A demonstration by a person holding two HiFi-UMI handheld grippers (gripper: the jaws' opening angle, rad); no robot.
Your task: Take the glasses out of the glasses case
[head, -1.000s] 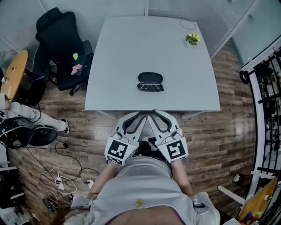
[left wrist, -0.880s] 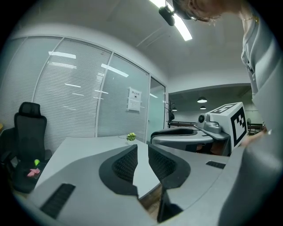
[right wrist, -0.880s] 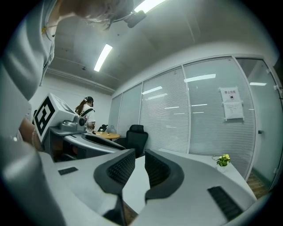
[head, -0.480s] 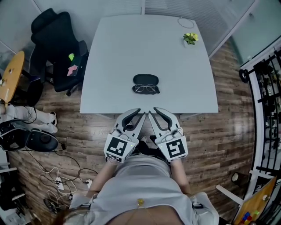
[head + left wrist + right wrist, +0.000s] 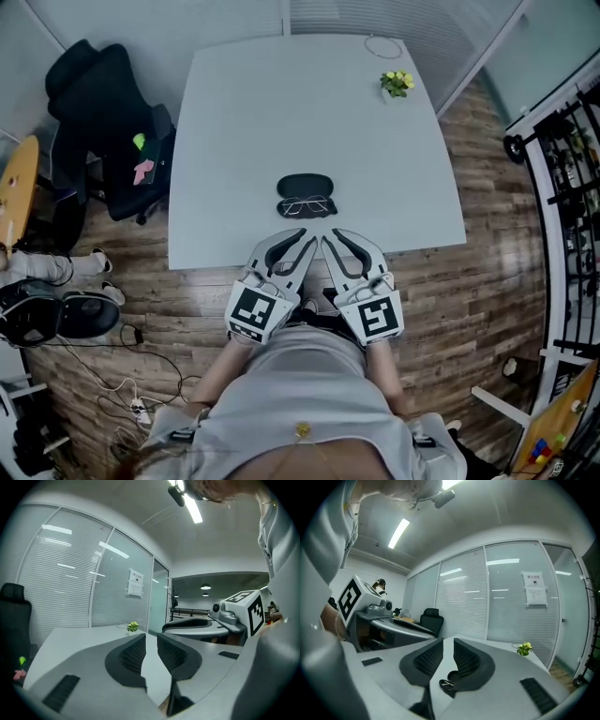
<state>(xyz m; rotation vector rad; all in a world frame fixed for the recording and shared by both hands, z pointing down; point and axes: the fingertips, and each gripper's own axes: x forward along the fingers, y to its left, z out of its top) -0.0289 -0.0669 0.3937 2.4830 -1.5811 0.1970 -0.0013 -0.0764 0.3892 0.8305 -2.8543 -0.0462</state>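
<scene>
A black glasses case (image 5: 305, 185) lies shut near the front edge of the white table (image 5: 234, 141). The thin-framed glasses (image 5: 306, 206) rest on the tabletop just in front of it, outside the case. My left gripper (image 5: 298, 240) and right gripper (image 5: 331, 238) hover side by side over the table's near edge, just short of the glasses. Both hold nothing, their jaws drawn together to a narrow slit. In the right gripper view the case (image 5: 452, 673) and glasses (image 5: 445, 683) show low beside the right gripper (image 5: 448, 646). The left gripper (image 5: 149, 641) view shows only tabletop.
A small yellow-green plant (image 5: 397, 82) and a thin cable loop (image 5: 382, 45) sit at the table's far right corner. A black office chair (image 5: 98, 122) stands left of the table. A metal rack (image 5: 562, 169) stands at the right on the wood floor.
The table, case and glasses have come nearer to me. Both grippers' tips now reach over the table's near edge, still side by side with jaws unchanged.
</scene>
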